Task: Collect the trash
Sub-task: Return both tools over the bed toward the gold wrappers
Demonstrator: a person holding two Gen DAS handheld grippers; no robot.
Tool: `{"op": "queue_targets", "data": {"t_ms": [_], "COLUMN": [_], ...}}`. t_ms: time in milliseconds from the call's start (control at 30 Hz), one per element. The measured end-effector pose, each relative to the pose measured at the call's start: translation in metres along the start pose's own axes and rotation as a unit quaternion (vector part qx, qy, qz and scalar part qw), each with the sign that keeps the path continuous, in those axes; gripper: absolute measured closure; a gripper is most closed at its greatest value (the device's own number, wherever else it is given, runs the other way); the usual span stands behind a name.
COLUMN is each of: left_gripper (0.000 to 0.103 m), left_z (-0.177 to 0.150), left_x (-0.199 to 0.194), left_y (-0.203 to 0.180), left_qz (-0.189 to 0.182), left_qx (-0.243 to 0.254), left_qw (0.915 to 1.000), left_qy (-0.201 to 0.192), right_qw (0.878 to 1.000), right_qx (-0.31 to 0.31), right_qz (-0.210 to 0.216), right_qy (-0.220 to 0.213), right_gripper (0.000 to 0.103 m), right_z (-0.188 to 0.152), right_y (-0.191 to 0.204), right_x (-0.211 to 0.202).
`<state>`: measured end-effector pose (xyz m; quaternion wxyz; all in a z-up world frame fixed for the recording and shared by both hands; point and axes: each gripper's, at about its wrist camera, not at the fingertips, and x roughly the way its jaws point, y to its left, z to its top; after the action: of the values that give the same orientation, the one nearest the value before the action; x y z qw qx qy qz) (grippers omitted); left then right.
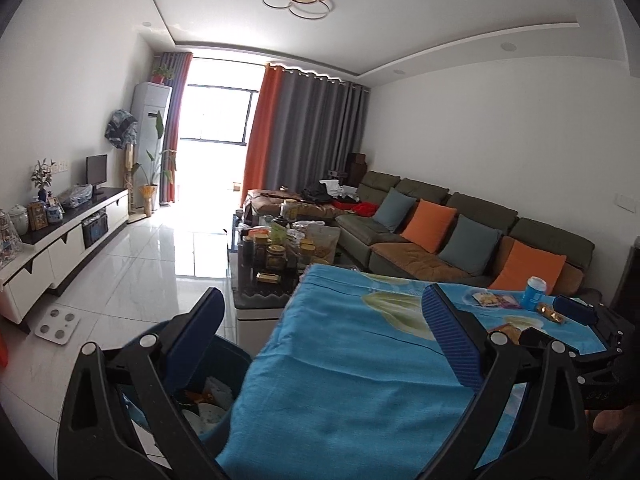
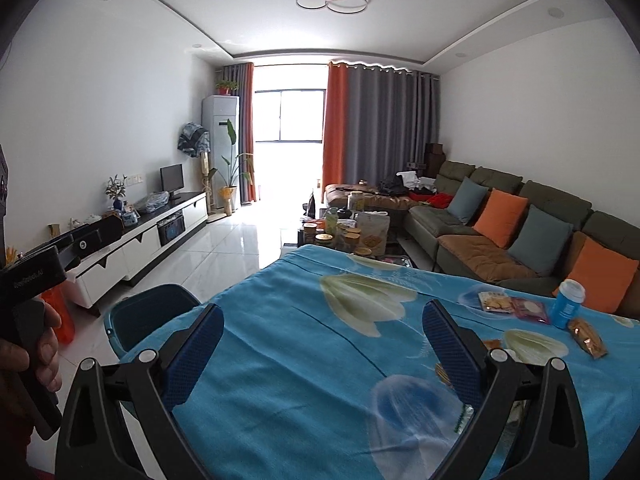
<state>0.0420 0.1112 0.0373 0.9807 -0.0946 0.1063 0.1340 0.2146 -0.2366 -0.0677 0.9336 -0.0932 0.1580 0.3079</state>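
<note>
Trash sits at the table's far right corner: blue cup [image 2: 567, 303] upright, flat snack packets [image 2: 514, 305] just to its 9 o'clock, a golden wrapper [image 2: 587, 338] just beside the cup at 5 o'clock. All lie on the blue floral tablecloth [image 2: 304, 344]. In the right wrist view the pile is at 2 o'clock from the right gripper [image 2: 322, 354], well apart from both fingers; nothing between the blue pads [image 2: 192, 354], jaws spread wide, empty. More wrapper bits peek out touching or just behind the right-hand finger at 3 o'clock, partly hidden, cannot tell what.

Left wrist view: cup [image 1: 534, 293], packets [image 1: 495, 301] and wrapper [image 1: 551, 312] at 2 o'clock from the left gripper [image 1: 322, 346], far off. Left gripper fingers also wide apart, holding nothing. Its left finger hangs over a dark blue bin [image 1: 224, 392] at 8 o'clock beside the table edge; bin holds crumpled paper and wrappers. Its right finger is over the cloth.

Both grippers point level across the table toward the window. A hand [image 2: 34, 356] grips the left gripper's handle at 9 o'clock in the right view. The bin rim [image 2: 152, 312] shows at 10 o'clock off the table's left edge. Sofa [image 2: 500, 240] with orange and grey cushions at 3 o'clock, cluttered coffee table [image 2: 348, 232] at 12.
</note>
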Motion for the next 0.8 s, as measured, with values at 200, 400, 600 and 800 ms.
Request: {"op": "queue_targets", "data": {"t_ms": [200, 400, 600, 800], "left_gripper": [0.006, 0.006, 0.006, 0.006], "left_z": [-0.033, -0.052, -0.061, -0.063], "left_x": [0.018, 0.024, 0.026, 0.038], "left_y": [-0.034, -0.061, -0.087, -0.099], "left_qz": [-0.058, -0.109, -0.144, -0.162], "left_qx": [0.021, 0.033, 0.052, 0.058], "left_qw": [0.9973, 0.9918, 0.9861, 0.9820], "left_qy": [0.040, 0.058, 0.065, 0.078], "right_qw": [0.997, 0.990, 0.982, 0.976], "right_qx": [0.018, 0.026, 0.051, 0.044], "right_qz": [-0.070, -0.137, -0.175, -0.205], "right_qy": [0.017, 0.033, 0.050, 0.066], "right_gripper": [0.007, 0.007, 0.007, 0.007], "right_z": [-0.030, -0.053, -0.068, -0.077], "right_y": [-0.026, -0.046, -0.064, -0.071], "right_x": [-0.027, -0.047, -0.058, -0.056]}}
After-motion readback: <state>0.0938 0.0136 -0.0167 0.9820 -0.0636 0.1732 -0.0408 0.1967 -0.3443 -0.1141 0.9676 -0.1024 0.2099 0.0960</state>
